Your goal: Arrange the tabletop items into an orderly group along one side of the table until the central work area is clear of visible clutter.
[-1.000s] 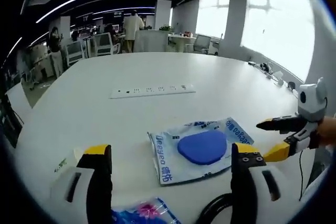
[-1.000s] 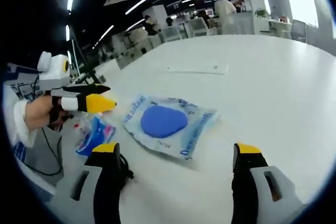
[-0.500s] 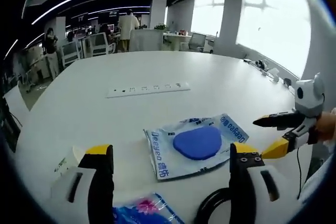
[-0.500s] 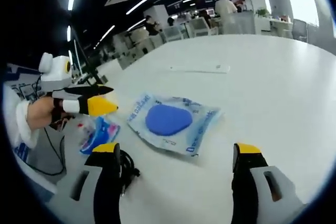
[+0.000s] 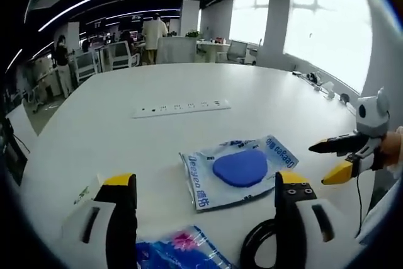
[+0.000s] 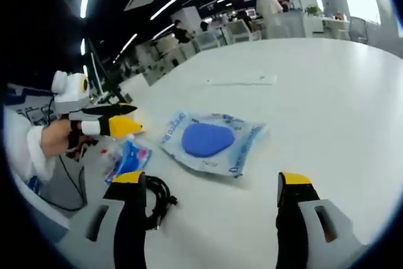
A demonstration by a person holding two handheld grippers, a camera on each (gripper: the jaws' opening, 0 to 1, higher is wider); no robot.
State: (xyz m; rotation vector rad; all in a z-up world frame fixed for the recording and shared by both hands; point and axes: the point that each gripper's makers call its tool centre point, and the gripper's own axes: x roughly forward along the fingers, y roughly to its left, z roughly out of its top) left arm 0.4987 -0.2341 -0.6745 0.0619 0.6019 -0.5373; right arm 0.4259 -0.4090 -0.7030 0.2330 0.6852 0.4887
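Open-plan office, white table (image 5: 189, 86) with inset socket strip (image 5: 181, 108). Clear pouch with blue pad (image 5: 240, 168) lay flat mid-table; likely light, floppy, slippery film, so pinch at free corner. Blue-pink packet (image 6: 128, 159) and black cable (image 6: 157, 201) near edge. Left gripper (image 5: 204, 203) and right gripper (image 6: 209, 200) both spread wide, empty.

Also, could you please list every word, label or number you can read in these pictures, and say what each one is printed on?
"Deegeo", seen reversed, plus characters too blurred to read: clear packet holding the blue pad, along its near edge.
Blue print on that packet's far corner: too distorted to read.
Green marks on the small white card: too small.
Print on the blue-and-pink packet: blurred.
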